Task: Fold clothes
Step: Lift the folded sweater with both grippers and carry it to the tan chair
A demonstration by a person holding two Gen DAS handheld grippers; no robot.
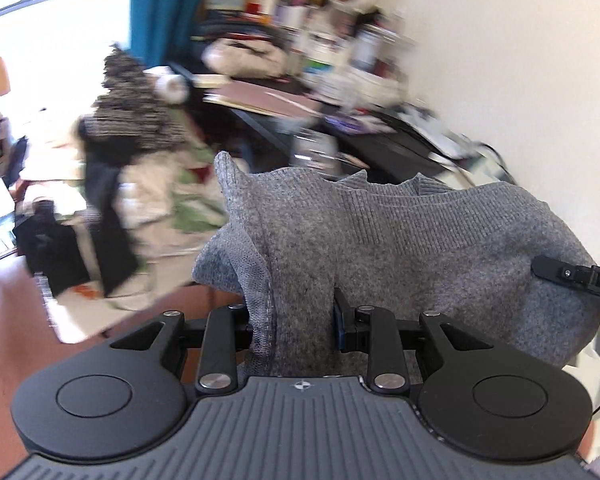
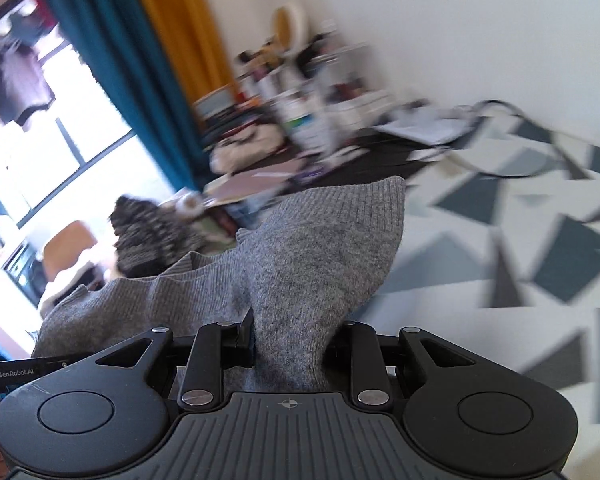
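Clamped on bunched knit, both: left gripper (image 1: 296, 320) and right gripper (image 2: 292, 340) each pinched a thick fold of grey sweater (image 1: 400, 232). Hung in air between them, ribbed edge at 12 o'clock of each wrist view, other gripper's finger at 3 and 9. Patterned bedspread (image 2: 500, 220) at 3 in right view. Cluttered desk (image 1: 300, 100) blurred behind. No fold visible yet; laying flat and folding probably all left.
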